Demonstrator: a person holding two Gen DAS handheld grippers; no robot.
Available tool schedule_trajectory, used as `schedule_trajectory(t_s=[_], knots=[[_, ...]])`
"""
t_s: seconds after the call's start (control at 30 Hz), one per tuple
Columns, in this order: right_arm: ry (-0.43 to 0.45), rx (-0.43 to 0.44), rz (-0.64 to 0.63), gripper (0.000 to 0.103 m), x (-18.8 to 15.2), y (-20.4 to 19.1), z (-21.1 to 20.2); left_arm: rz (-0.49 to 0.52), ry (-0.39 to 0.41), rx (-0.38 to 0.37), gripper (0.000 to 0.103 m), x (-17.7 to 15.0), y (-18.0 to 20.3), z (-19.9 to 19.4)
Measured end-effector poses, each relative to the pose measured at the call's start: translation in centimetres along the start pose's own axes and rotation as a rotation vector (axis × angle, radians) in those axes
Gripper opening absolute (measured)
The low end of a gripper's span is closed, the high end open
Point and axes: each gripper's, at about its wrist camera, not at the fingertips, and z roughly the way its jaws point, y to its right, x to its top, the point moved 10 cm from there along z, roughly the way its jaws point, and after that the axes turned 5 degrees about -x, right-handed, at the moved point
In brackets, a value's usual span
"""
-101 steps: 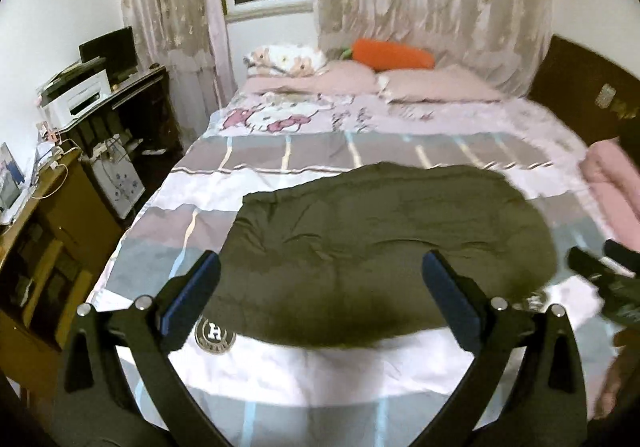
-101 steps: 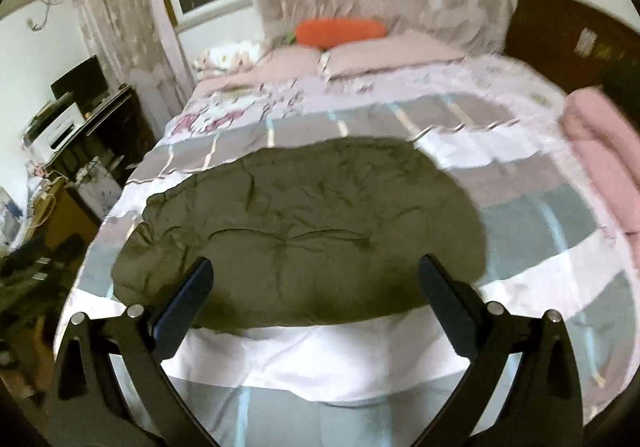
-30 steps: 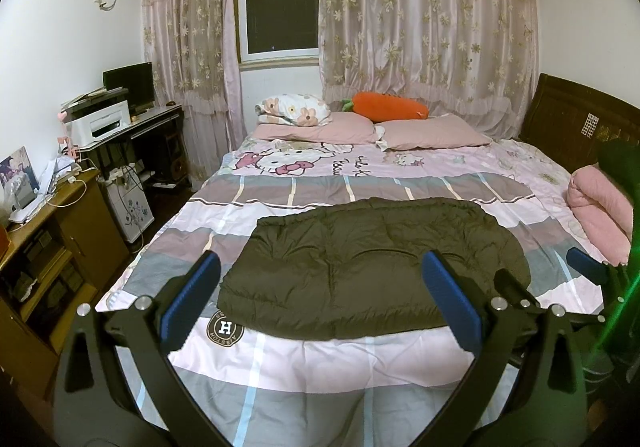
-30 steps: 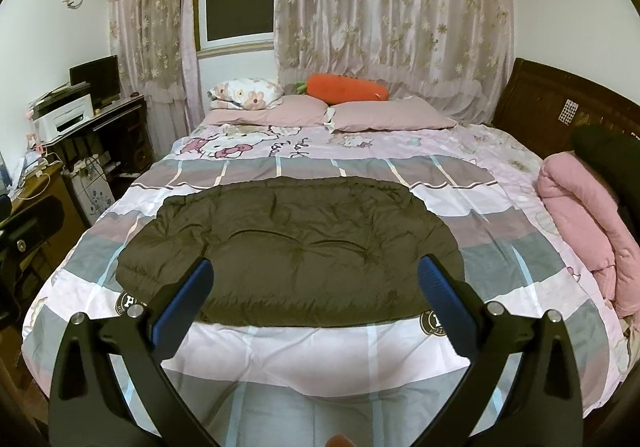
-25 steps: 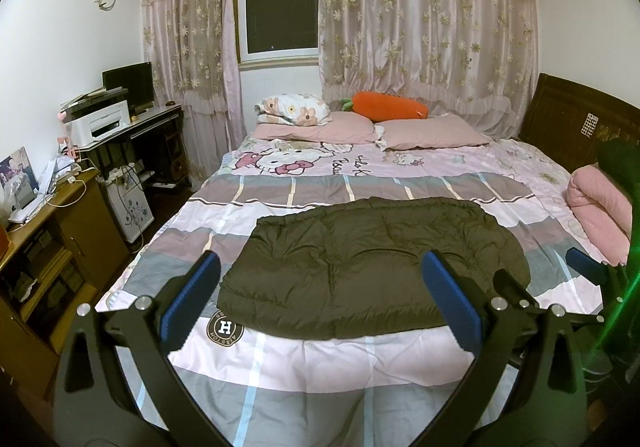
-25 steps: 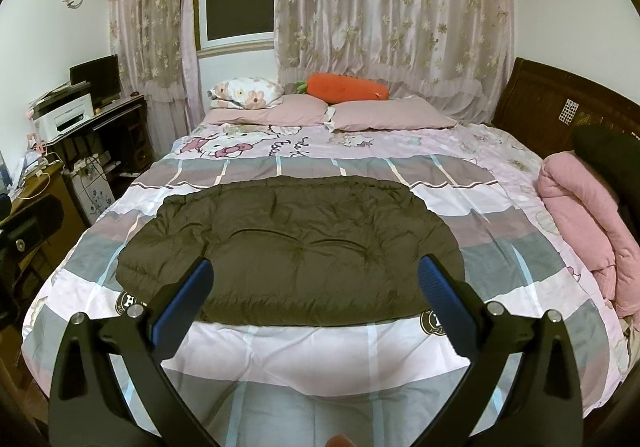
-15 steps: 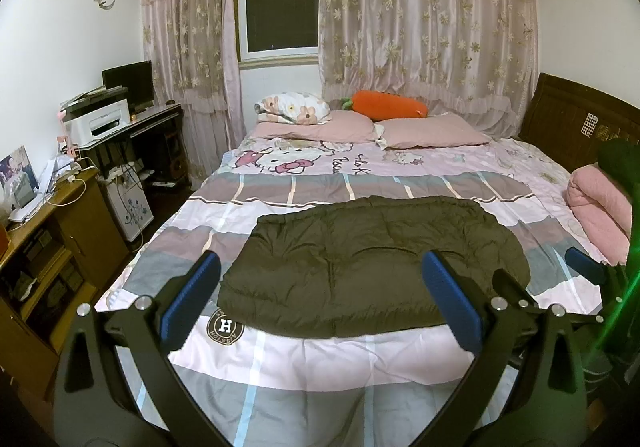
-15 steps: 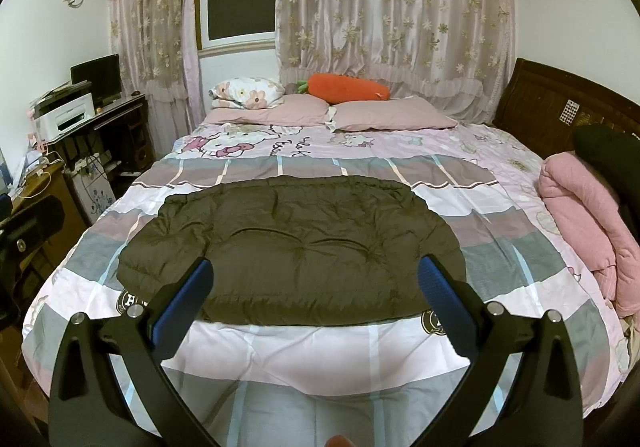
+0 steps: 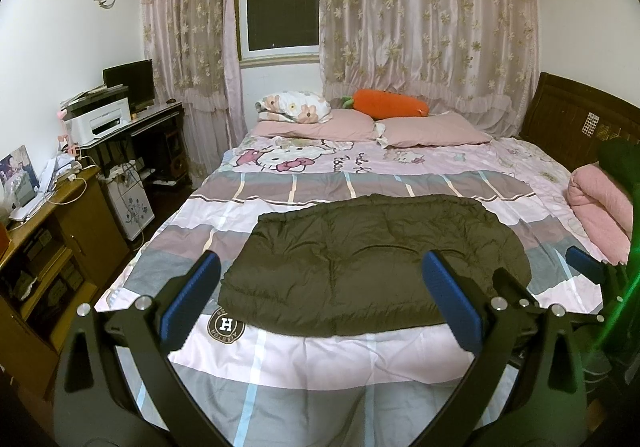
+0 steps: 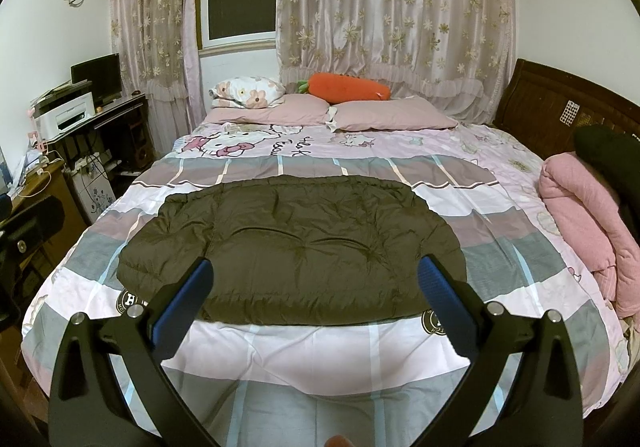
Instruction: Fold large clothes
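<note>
A: Jacket (image 9: 372, 267)?
B: Lay flat mid-bed (image 9: 304, 363), near edge.
A: Grippers?
B: Left gripper (image 9: 320, 303) and right gripper (image 10: 316, 299) both gaped wide, empty, above the near edge.

Black gripper frames, blue-padded fingers (image 9: 192, 299), silver screws.
</note>
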Motion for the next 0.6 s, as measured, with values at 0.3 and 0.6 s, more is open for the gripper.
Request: schedule_trajectory(t_s=[0.3,0.6], knots=[[-0.004,0.003,-0.005,0.102,-0.3,-0.4,-0.1,0.0,-0.001,0.001,0.101,-0.2,0.0,0.1],[-0.008,0.009,-0.013,0.102,-1.0,-0.7,-0.1,0.0,-0.008,-0.004,0.101,-0.8,-0.1,0.3]])
